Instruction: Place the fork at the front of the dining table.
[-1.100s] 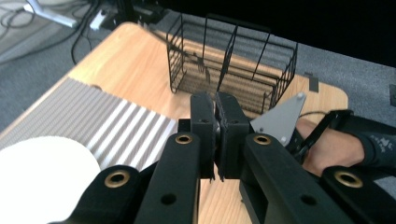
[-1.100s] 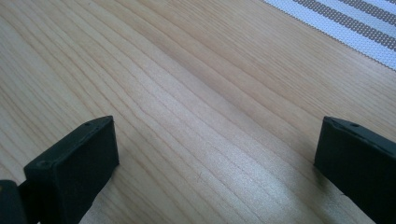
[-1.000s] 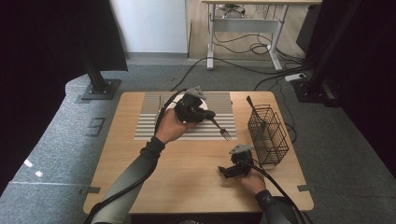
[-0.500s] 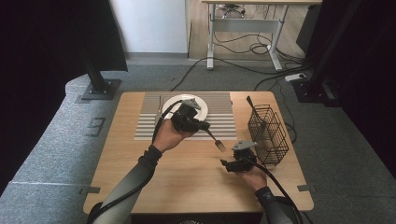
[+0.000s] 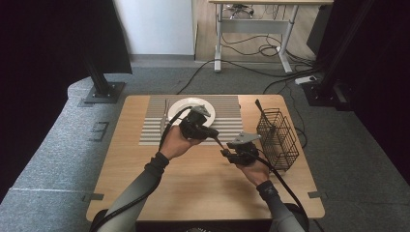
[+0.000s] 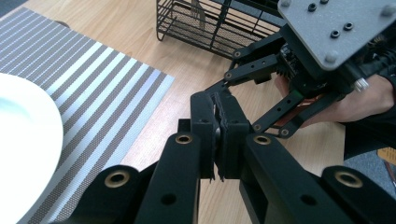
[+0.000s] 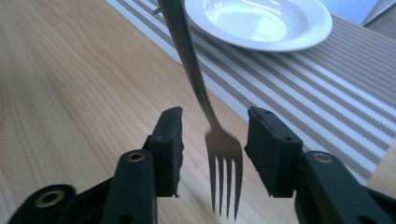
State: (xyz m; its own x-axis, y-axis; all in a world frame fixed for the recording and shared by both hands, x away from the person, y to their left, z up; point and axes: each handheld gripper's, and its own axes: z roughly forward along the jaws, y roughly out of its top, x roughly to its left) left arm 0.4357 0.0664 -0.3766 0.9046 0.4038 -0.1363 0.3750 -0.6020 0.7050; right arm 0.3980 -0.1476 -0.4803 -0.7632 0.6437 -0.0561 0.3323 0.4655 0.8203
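Steel-grey and slim, the metal fork hangs in the air above the pale wooden table, between your two hands. Your left gripper is clamped on its handle, pads pressed tight together in the left gripper view. The tines point into your right gripper, whose jaws have just been closing; the fork head sits between the pads with a gap on each side, so they do not grip it. Beyond the fork lies the white round ceramic plate on the grey-and-white striped placemat. The black wire cutlery basket stands near your right hand, at the table's right side.
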